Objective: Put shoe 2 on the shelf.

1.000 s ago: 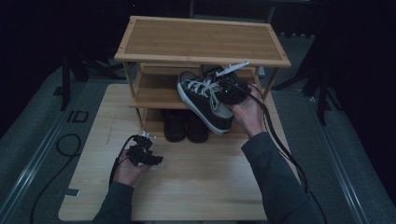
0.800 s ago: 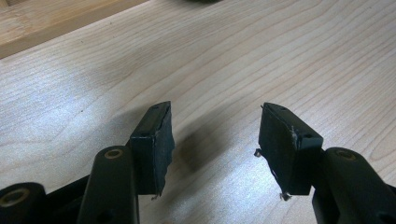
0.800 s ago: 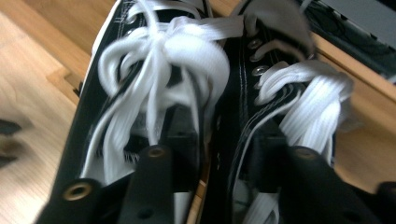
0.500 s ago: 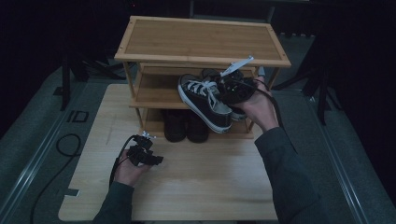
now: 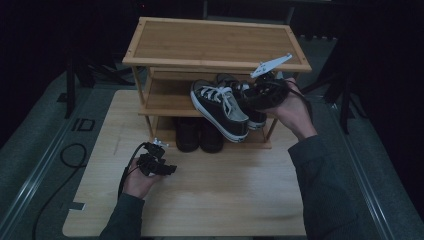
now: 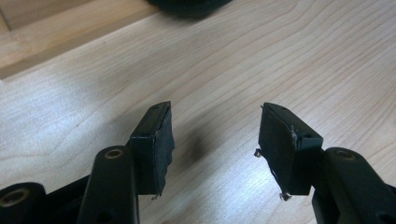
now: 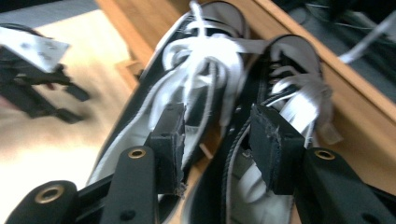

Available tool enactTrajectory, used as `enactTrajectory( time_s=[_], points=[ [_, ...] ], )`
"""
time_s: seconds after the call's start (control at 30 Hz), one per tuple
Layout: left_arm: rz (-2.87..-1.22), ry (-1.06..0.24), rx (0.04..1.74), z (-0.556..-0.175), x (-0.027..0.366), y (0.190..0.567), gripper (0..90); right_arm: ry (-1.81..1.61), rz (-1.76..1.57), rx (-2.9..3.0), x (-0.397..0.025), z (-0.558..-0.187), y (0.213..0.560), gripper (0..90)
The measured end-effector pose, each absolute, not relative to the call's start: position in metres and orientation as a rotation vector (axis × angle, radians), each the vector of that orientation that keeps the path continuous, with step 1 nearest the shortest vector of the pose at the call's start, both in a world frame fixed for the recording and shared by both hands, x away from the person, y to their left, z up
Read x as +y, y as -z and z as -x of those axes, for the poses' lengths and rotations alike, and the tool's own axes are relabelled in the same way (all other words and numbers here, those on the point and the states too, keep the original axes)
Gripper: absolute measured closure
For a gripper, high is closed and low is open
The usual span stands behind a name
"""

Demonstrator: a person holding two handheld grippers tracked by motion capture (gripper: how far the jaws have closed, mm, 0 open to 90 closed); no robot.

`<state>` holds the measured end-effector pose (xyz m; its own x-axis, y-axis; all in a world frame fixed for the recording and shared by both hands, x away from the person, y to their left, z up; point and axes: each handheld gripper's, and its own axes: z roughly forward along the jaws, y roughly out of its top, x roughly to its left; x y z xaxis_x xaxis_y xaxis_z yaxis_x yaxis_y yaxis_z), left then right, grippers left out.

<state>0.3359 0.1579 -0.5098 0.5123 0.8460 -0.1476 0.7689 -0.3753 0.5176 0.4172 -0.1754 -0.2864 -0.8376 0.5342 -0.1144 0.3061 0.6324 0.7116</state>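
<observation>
A black low-top sneaker [image 5: 220, 107] with white laces is tilted at the front of the rack's middle shelf, toe hanging past the shelf edge. My right gripper [image 5: 248, 94] is shut on its heel collar; in the right gripper view the jaws [image 7: 215, 126] pinch the side wall of this sneaker [image 7: 140, 112]. A matching second sneaker [image 5: 256, 119] lies just right of it on the same shelf [image 7: 289, 84]. My left gripper [image 5: 170, 169] hovers low over the wooden board, open, with nothing between its pads [image 6: 215, 135].
The bamboo shoe rack [image 5: 215, 42] stands at the back of a pale wooden board [image 5: 210, 200]. A pair of dark shoes [image 5: 200, 135] sits on its bottom level. A black cable [image 5: 60, 160] loops on the grey floor to the left.
My right gripper has carried the sneaker back and slightly up, onto the middle shelf beside the other sneaker. The left gripper has stayed in place.
</observation>
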Motion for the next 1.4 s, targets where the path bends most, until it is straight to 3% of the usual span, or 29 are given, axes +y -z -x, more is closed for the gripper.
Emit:
enactTrajectory(
  time_s=[1.4],
  points=[
    [-2.261,-0.203,1.181,-0.336,0.145,0.478,56.9,-1.081,-0.549,2.661,-0.194,-0.403,0.284,64.3]
  ],
)
